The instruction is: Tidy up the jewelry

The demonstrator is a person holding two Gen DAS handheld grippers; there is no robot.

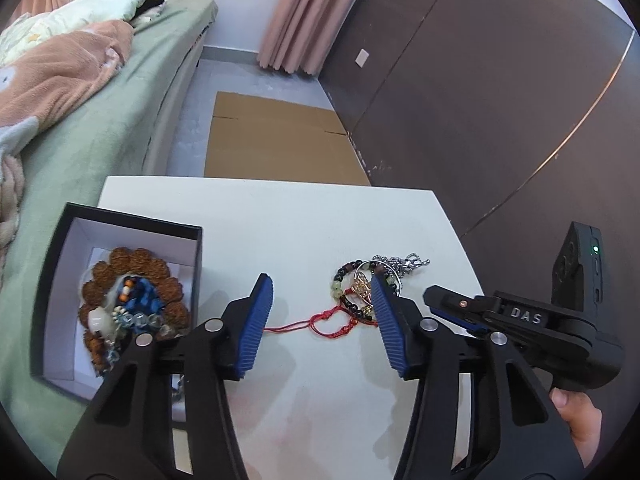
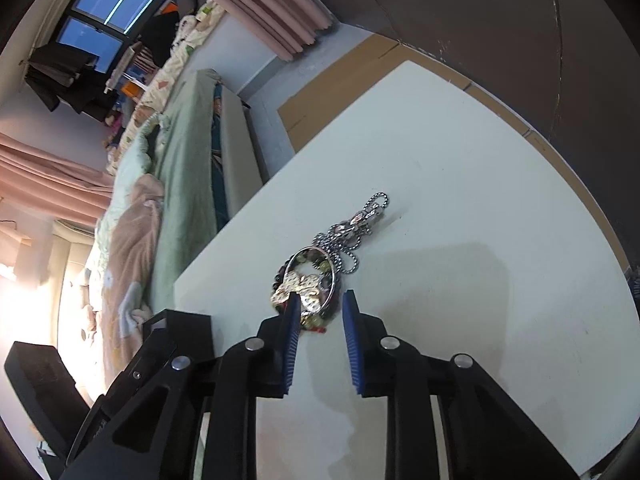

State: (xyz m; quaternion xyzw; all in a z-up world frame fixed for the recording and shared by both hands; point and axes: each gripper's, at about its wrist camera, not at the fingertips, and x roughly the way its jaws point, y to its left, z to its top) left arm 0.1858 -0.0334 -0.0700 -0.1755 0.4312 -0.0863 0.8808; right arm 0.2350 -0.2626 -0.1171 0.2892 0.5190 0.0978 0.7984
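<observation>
White table [image 1: 280, 220] under both tools. Black box [image 1: 56, 280] left of left gripper [image 1: 322, 312], brown bead bracelet [image 1: 132, 264] inside, contents partly hidden. Left gripper wide open, empty; red cord [image 1: 296, 324] between fingers. Right gripper [image 2: 320, 316], "DAS" legible, half open, holding nothing, jewelry pile [image 2: 320, 276] at fingertips, possibly touching.

- Gripper pads [image 1: 256, 320]: ribbed blue, on black fingers.
- Table [image 1: 280, 220]: plain white.
- Jewelry box [image 1: 52, 280]: black outside, white inside.
- Seed-bead bracelet [image 1: 136, 258]: rough brown.
- Cord bracelet [image 1: 316, 320]: red.
- Ball chain [image 2: 348, 236]: silver.
- Bedsheet [image 1: 120, 120]: pale green.
- Curtain [image 1: 296, 20]: dusty pink.
- Cardboard [image 1: 276, 140]: tan.
</observation>
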